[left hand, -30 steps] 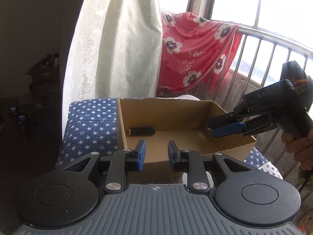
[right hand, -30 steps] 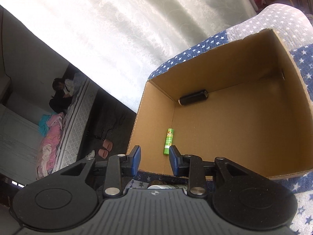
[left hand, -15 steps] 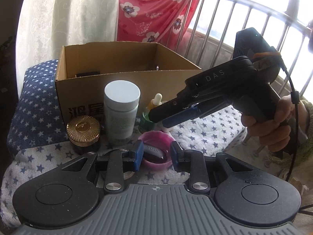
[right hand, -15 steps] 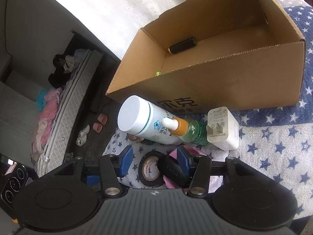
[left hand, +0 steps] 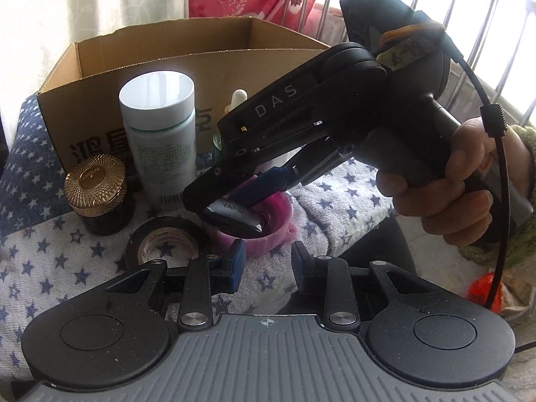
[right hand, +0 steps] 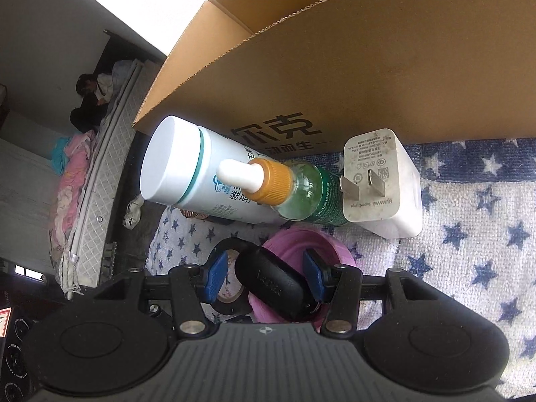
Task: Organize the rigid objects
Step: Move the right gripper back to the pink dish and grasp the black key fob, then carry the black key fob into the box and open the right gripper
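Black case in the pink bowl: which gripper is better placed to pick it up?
Right. The right gripper already straddles the black case in the pink bowl, apparently not yet clamped. The left gripper sits short of the bowl with nothing between its fingers.

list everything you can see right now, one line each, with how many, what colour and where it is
cardboard box: one, brown, at the back on the star cloth.
bottle: one, white with a white cap, upright before the box.
dropper bottle: one, green with an orange collar, beside the white bottle.
charger: one, white, right of the dropper bottle.
jar: one, dark with a gold lid, left of the white bottle.
tape roll: one, black, flat on the cloth.
pink dish: one, holding a black case.
left gripper: open, empty.
right gripper: open, astride the case.
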A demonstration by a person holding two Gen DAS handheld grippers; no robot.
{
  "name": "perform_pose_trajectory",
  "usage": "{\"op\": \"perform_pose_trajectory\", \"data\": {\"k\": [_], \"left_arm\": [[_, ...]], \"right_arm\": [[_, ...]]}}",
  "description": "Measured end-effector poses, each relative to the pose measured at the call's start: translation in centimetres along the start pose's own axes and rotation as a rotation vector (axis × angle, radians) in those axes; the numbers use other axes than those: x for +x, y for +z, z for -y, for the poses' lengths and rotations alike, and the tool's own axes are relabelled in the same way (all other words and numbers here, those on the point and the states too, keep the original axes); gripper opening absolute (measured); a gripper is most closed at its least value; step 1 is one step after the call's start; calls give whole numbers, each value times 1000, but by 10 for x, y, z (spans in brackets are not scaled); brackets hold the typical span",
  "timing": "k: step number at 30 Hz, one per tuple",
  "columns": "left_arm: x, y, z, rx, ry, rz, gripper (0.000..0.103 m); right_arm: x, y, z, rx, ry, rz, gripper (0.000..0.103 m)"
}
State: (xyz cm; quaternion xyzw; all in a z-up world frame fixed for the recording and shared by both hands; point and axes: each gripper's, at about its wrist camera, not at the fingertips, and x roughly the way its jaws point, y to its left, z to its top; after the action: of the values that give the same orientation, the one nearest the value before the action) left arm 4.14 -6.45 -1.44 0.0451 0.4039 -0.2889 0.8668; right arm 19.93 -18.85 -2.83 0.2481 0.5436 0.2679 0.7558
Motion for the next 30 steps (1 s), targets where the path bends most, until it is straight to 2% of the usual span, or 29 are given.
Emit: {"op": "perform_pose_trajectory", "data": {"k": [13, 17, 25, 30], "left_arm": [[3, 6, -6, -49, 16, 3, 29], [3, 7, -6, -56, 18, 5, 29], [4, 7, -11, -86, 28, 4, 30], [4, 6, -13, -99, 36, 10, 32]], "right_arm": [[-21, -7, 11, 8, 107, -17, 52], [-24, -11, 6, -33, 86, -13, 50], [-13, -14, 5, -65, 54, -15, 29], [-17, -17, 5, -77, 52, 11, 22]]}}
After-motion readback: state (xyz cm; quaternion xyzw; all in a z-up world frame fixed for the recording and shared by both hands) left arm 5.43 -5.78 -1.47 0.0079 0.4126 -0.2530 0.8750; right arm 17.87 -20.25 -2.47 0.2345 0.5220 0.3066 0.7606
